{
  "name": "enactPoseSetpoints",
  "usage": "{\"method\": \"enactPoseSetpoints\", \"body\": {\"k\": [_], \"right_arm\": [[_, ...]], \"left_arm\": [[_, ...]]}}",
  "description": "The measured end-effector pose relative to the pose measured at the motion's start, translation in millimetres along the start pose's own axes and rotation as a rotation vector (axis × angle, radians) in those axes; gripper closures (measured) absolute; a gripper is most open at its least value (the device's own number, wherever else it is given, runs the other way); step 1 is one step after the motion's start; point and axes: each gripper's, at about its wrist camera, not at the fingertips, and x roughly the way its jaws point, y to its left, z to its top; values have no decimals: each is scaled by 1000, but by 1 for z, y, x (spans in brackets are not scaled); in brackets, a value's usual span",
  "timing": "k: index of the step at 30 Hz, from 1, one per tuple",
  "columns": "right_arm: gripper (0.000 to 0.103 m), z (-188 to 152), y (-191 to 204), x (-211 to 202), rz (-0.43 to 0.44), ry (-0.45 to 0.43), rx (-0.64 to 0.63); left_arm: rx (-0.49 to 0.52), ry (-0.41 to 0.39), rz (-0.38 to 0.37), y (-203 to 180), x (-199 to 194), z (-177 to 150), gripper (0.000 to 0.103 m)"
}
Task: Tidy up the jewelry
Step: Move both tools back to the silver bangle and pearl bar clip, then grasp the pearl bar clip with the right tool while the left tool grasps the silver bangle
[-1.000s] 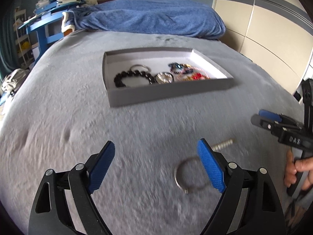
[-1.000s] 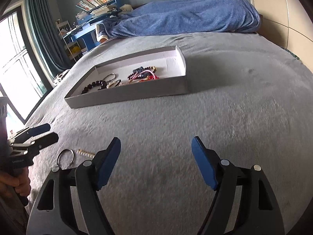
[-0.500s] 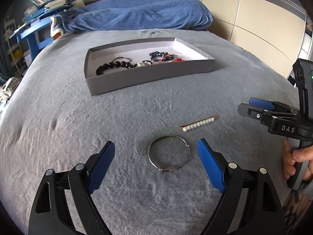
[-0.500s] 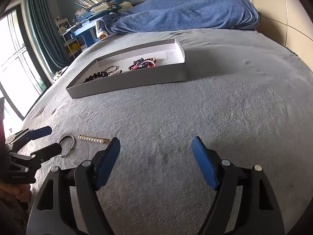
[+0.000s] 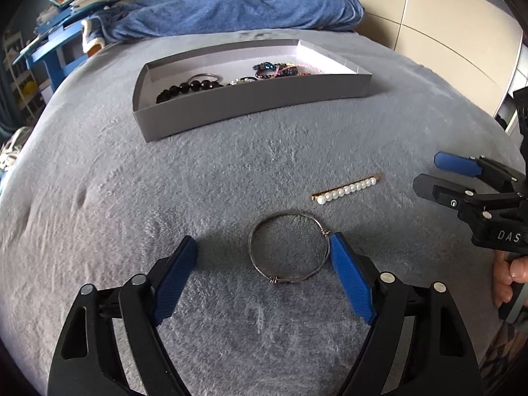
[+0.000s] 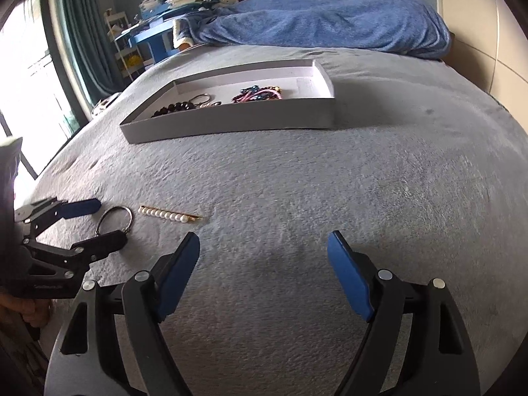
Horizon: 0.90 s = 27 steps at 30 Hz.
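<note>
bed (image 5: 99, 178) – we see grey cover | tray (image 5: 250, 99) far, beads inside | left gripper (image 5: 264, 250) jaws wide, just been closing, bangle (image 5: 288, 247) between, ungripped | right gripper (image 6: 264, 247) wide, empty | pearl pin (image 5: 345, 189) right of bangle

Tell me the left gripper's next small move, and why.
Probably nudge the left gripper rightward, then close: the silver bangle lies flat on the grey bedspread between its open jaws, which have just been closing, but hard against the right pad, so it sits off-centre.
</note>
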Motion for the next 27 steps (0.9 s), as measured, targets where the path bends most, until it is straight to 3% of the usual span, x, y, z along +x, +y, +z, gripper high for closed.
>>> {"method": "enactPoseSetpoints", "body": {"k": [7, 19, 22, 24, 27], "right_arm": [[24, 7, 23, 7, 3, 18, -107], [25, 22, 88, 37, 29, 49, -440], [41, 20, 94, 48, 56, 74, -483], [57, 19, 94, 49, 86, 75, -478], [72, 16, 96, 45, 105, 65, -484]], "left_arm": [[-24, -11, 2, 6, -3, -1, 52], [-58, -30, 2, 21, -13, -8, 53], [-73, -32, -3, 25, -14, -9, 50], [-66, -31, -2, 24, -14, -8, 43], [-35, -30, 3, 18, -13, -8, 34]]}}
